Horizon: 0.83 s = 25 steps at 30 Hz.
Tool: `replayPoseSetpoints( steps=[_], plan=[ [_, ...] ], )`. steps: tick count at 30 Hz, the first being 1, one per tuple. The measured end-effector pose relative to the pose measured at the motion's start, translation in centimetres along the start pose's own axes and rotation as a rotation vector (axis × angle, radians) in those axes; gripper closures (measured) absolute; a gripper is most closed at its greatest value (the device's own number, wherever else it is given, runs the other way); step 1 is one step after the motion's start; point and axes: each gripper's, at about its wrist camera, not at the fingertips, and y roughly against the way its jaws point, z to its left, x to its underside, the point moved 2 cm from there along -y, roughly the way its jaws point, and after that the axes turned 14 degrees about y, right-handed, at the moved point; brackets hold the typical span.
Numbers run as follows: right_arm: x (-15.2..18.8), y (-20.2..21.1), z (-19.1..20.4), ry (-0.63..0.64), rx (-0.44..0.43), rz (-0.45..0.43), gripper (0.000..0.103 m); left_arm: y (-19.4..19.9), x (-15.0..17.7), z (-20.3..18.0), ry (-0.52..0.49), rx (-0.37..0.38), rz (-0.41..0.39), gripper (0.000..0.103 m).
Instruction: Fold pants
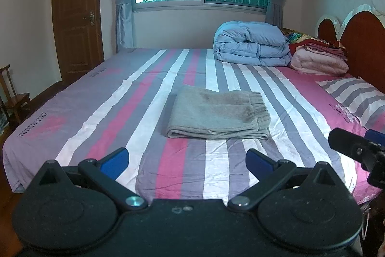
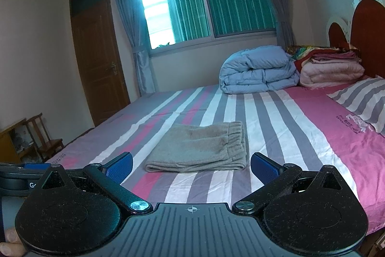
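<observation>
Grey pants point(image 1: 216, 116) lie folded into a flat rectangle in the middle of the striped bed sheet point(image 1: 115, 112), elastic waistband to the right. The right wrist view shows the same folded pants point(image 2: 199, 148) just ahead. My left gripper point(image 1: 187, 160) is held back near the bed's front edge, open, with nothing between its blue pads. My right gripper point(image 2: 191, 164) is also open and empty, a short way in front of the pants. The right gripper's tip point(image 1: 353, 148) shows at the right edge of the left wrist view.
A folded light-blue duvet point(image 1: 252, 43) and a stack of pink blankets point(image 1: 320, 59) sit at the far right by the headboard point(image 1: 361, 30). A striped pillow point(image 1: 356, 98) lies at right. A wooden door point(image 1: 77, 16) and small chair point(image 1: 14, 98) stand left.
</observation>
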Motion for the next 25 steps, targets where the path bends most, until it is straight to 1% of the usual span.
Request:
replayPoseSetpoints(
  steps=[10,13,17,20,22,24,25],
  plan=[
    [0.0,0.1,-0.1,0.001,0.005,-0.001,0.000,-0.1,0.0,-0.3,-0.012,0.013,-0.003,0.006],
    [-0.1,0.2,0.0,0.002,0.006,-0.002,0.000,-0.1,0.0,-0.3,-0.012,0.032,-0.002,0.006],
    [-0.1,0.2,0.0,0.001,0.007,-0.002,0.000,0.0,-0.2,-0.4,-0.005,0.053,-0.007,0.011],
    [-0.1,0.3,0.0,0.001,0.008,-0.003,0.000,0.1,-0.3,-0.8,-0.023,0.051,-0.033,0.014],
    [-0.1,0.3,0.0,-0.001,0.010,-0.004,0.000,0.0,-0.5,-1.0,-0.018,0.061,-0.024,0.014],
    [-0.1,0.4,0.1,-0.005,0.014,-0.004,0.000,-0.1,-0.7,-1.2,-0.021,0.057,-0.022,0.014],
    [-0.2,0.5,0.1,-0.007,0.016,-0.004,0.000,-0.2,-0.8,-1.3,-0.020,0.055,-0.023,0.010]
  ],
)
